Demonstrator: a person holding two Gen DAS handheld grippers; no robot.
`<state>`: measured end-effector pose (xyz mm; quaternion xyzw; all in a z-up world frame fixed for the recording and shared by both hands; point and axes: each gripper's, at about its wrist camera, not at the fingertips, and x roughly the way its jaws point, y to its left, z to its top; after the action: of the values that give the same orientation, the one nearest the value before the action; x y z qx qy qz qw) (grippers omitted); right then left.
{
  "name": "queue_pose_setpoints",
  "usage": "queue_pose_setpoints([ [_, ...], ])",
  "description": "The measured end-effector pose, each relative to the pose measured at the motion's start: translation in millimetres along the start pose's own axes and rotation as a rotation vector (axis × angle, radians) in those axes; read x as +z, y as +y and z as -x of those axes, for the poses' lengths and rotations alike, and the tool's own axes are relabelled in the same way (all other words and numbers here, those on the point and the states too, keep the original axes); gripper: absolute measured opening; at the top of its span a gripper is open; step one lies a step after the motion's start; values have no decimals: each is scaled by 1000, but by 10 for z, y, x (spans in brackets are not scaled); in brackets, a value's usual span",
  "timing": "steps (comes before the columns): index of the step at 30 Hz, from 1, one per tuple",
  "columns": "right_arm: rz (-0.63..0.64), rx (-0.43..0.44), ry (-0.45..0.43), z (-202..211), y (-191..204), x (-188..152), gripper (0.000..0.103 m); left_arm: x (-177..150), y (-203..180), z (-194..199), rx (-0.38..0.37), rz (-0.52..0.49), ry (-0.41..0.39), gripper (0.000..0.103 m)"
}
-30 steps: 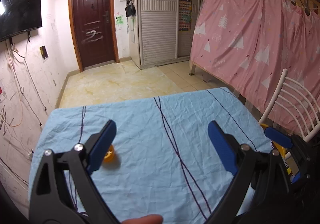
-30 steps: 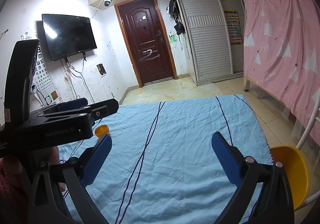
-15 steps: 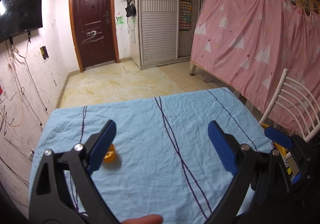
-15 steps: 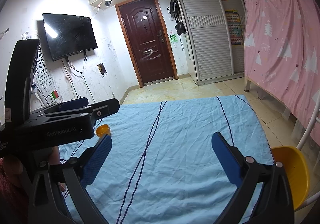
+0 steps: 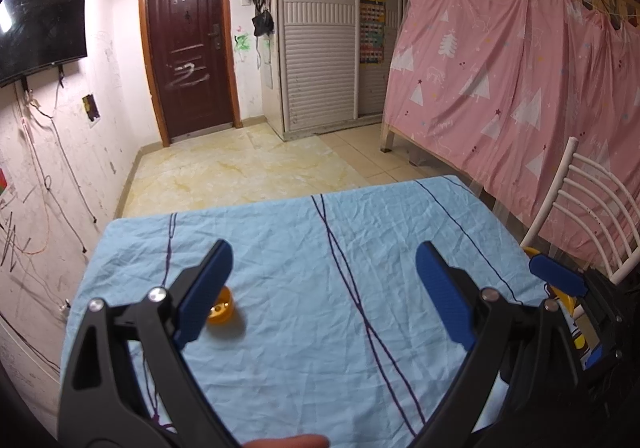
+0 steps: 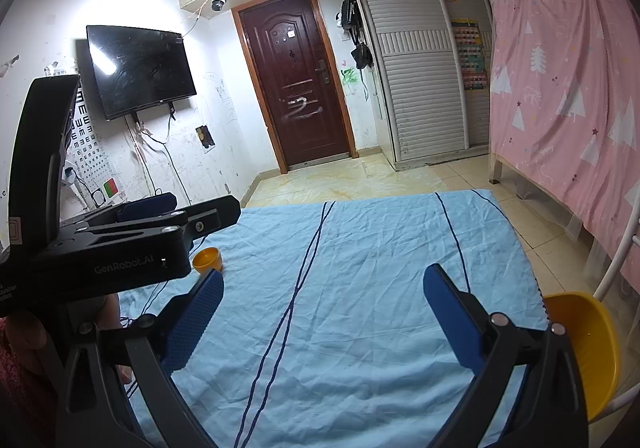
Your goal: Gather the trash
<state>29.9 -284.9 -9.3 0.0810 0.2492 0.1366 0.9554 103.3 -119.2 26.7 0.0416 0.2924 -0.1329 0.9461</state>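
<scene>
Trash: one small orange cup (image 6: 207, 259) is sitting upright on the blue tablecloth (image 6: 360, 268), toward the table's left side; in the left wrist view the same cup (image 5: 221, 311) is showing partly behind the left tongs' own left pad.
Other trash: none is showing on the cloth in either view, though the near edge of the table is hidden behind the tongs.
Left tongs: the left gripper (image 5: 324, 292) is hovering above the cloth with its blue pads spread wide and nothing between them; the cup is lying just beside the left pad, not inside the gap.
Right tongs: the right gripper (image 6: 322, 312) is also gaping wide and carrying nothing, hanging over the middle of the table, well apart from the cup.
Bin: a yellow bowl-like tub (image 6: 584, 344) is sitting just off the table's right edge, by a white chair (image 5: 580, 216); it is probably where the trash goes, but its inside is only partly showing and looks bare.
Done: nothing is looking collected so far.
Left to do: the cup is waiting to be gripped, lifted and carried across the table to the tub.
Progress: the task is looking to be at its very start.
</scene>
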Motion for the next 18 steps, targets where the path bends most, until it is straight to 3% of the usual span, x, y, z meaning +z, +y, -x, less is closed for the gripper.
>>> queue_pose_setpoints([
  [18,3,0,-3,-10,19,-31,93,2,59,6,3,20,1,91],
])
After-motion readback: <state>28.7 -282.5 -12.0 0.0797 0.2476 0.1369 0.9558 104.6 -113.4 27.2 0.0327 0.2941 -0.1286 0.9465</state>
